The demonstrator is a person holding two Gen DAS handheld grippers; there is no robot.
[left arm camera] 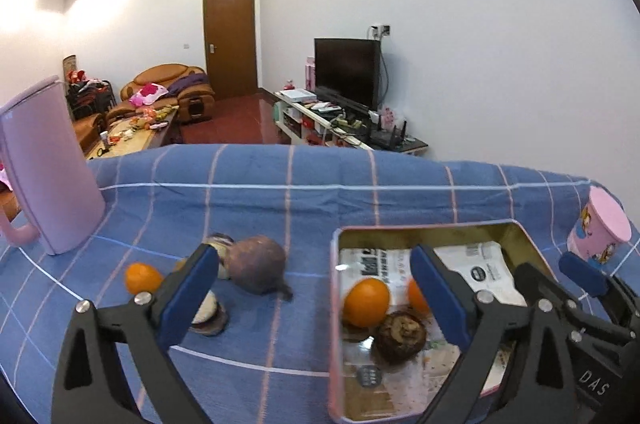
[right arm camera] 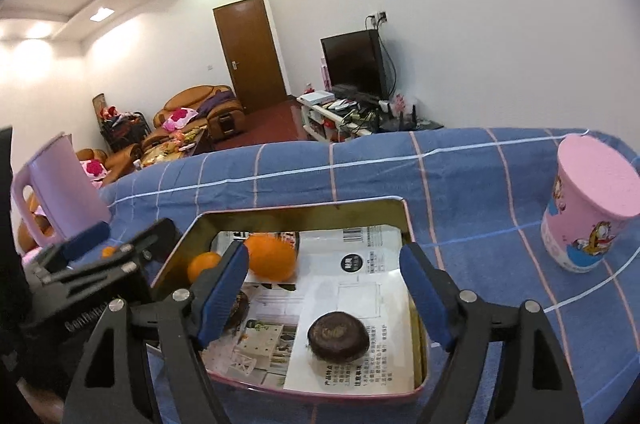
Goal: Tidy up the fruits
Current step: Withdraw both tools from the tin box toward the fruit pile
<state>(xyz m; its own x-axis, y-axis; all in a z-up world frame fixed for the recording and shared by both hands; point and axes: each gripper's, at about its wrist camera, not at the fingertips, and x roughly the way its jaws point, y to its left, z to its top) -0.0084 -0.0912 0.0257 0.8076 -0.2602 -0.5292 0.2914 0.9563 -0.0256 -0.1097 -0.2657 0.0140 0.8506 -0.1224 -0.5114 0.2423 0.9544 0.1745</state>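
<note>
Blue checked cloth [left arm camera: 280, 200] covers the counter. A tin [left arm camera: 334, 304] lined with printed paper sits at 4 o'clock in the left wrist view and at centre in the right wrist view. Left gripper [left arm camera: 316, 288]: jaws wide open, nothing between them, hanging over the tin's left wall and the cloth beside it. Right gripper [right arm camera: 324, 288]: jaws wide open, empty, over the tin.

Inside the tin, left view: an orange [left arm camera: 367, 302] at the near-left, a second orange [left arm camera: 417, 295] partly hidden behind the right jaw, and a brown fruit [left arm camera: 401, 333] just in front of them, touching the first orange. Right view shows a dark round fruit [right arm camera: 338, 336] on the paper at 6 o'clock, apart from the two oranges at 10 o'clock.

Outside the tin, on the cloth at 8 o'clock in the left view: a loose orange [left arm camera: 143, 277], a purple-brown root-like fruit [left arm camera: 260, 264], and cut halves [left arm camera: 208, 312] partly hidden by the left jaw; can't tell what kind.

Pink kettle [left arm camera: 44, 168] at 9 o'clock, well apart from the tin. Pink cup [right arm camera: 588, 208] with a cartoon print at 3 o'clock in the right view, upright.
</note>
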